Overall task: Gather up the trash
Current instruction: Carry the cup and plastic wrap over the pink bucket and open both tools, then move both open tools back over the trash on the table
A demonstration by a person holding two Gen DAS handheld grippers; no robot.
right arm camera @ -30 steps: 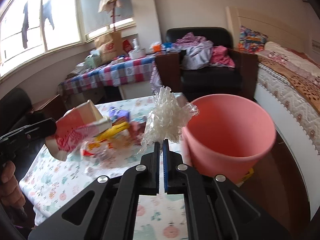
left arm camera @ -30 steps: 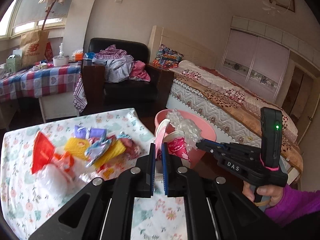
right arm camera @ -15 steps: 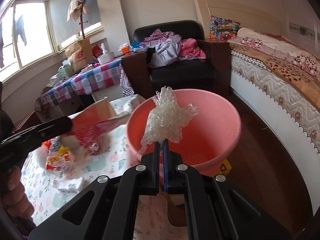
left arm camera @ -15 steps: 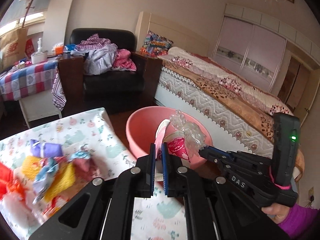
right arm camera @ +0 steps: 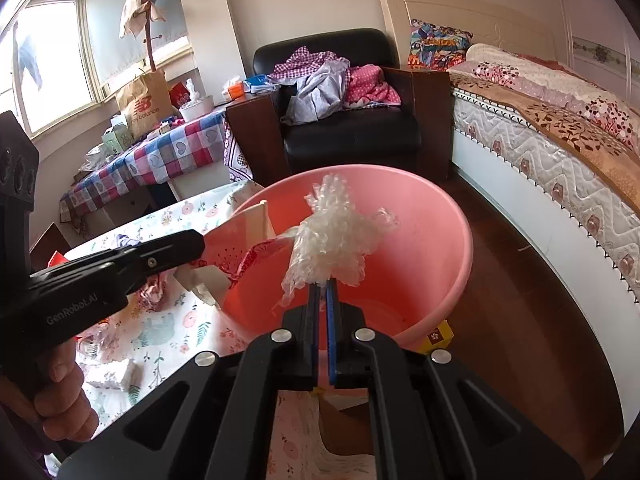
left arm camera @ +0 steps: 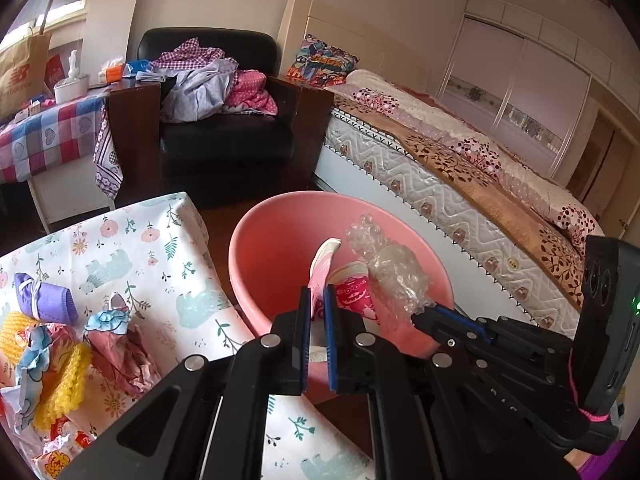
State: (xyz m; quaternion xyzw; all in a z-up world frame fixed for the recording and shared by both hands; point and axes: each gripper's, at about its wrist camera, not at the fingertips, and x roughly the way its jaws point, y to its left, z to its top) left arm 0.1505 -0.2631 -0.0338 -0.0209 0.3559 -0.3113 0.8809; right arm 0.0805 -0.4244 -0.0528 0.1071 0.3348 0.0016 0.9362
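A pink bucket stands on the floor beside the table with the floral cloth. My left gripper is shut on a crushed red and white paper cup, held over the bucket's mouth. My right gripper is shut on a wad of clear bubble wrap, also above the bucket. In the right wrist view the left gripper comes in from the left with the cup at the bucket's near rim. Several loose wrappers lie on the cloth.
A black armchair piled with clothes stands behind the bucket, a bed runs along the right, and a checked table is at the far left. A small yellow box lies on the wooden floor by the bucket's base.
Both grippers have swung from above the floral table to over the pink bucket and sunk a little, the cup and the bubble wrap still held.
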